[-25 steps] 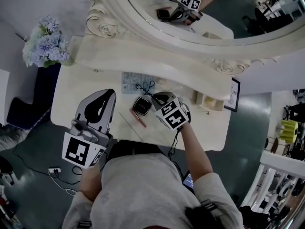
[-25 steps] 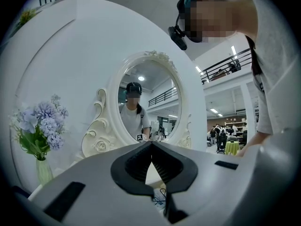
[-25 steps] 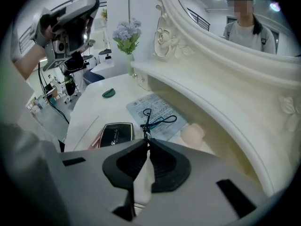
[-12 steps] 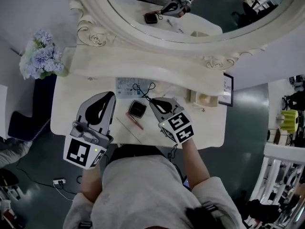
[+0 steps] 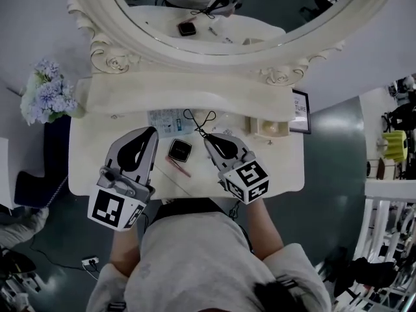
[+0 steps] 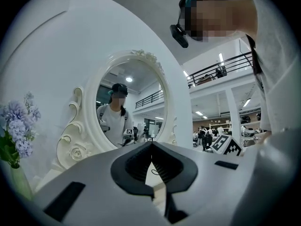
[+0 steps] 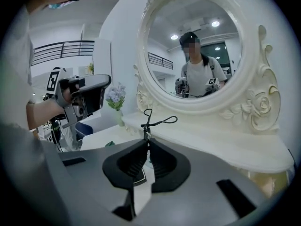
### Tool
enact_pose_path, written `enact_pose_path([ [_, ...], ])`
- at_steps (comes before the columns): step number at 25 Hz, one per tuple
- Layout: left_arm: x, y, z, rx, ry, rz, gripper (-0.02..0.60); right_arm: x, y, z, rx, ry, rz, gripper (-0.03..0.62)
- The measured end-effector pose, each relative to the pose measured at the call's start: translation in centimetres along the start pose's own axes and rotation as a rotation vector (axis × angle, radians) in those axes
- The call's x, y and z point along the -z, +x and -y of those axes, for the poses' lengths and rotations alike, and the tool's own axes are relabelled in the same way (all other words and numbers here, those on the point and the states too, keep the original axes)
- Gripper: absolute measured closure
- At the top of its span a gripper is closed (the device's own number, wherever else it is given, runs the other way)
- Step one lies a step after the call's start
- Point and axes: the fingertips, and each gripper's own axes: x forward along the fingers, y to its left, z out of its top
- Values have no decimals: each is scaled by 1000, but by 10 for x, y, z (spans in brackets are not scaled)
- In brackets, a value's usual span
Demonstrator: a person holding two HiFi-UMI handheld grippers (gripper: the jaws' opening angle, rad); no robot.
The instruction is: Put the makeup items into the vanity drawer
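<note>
My right gripper (image 5: pixel 207 138) (image 7: pixel 147 141) is shut on a black eyelash curler (image 5: pixel 197 121) (image 7: pixel 151 121) and holds it up above the white vanity top (image 5: pixel 91 158), with the handle loops sticking out past the fingertips. A square black compact (image 5: pixel 180 150) and a reddish pencil (image 5: pixel 178 166) lie on the top between the two grippers. To their left my left gripper (image 5: pixel 153 130) (image 6: pixel 151 144) hovers shut with nothing in it. No drawer shows in any view.
A big oval mirror (image 5: pixel 214 18) in a carved white frame stands behind a raised shelf (image 5: pixel 162 86). A printed packet (image 5: pixel 164 119), a small cream box (image 5: pixel 268 127) and a framed card (image 5: pixel 299 106) sit at the back. Blue flowers (image 5: pixel 44 99) are at the left.
My right gripper has risen off the vanity top with the eyelash curler in its jaws. The left gripper has shifted a little. The compact and pencil lie where they were.
</note>
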Motion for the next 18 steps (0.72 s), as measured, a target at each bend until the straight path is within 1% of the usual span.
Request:
enact_pose_path([
  [6, -4, 12, 16, 50, 5, 10, 568, -8, -27, 16, 76, 22, 72, 563],
  [11, -4, 20, 27, 84, 5, 13, 568, -13, -52, 32, 150, 60, 130, 563],
  [18, -5, 35, 46, 142, 5, 19, 568, -9, -87, 56, 250, 104, 173, 563],
])
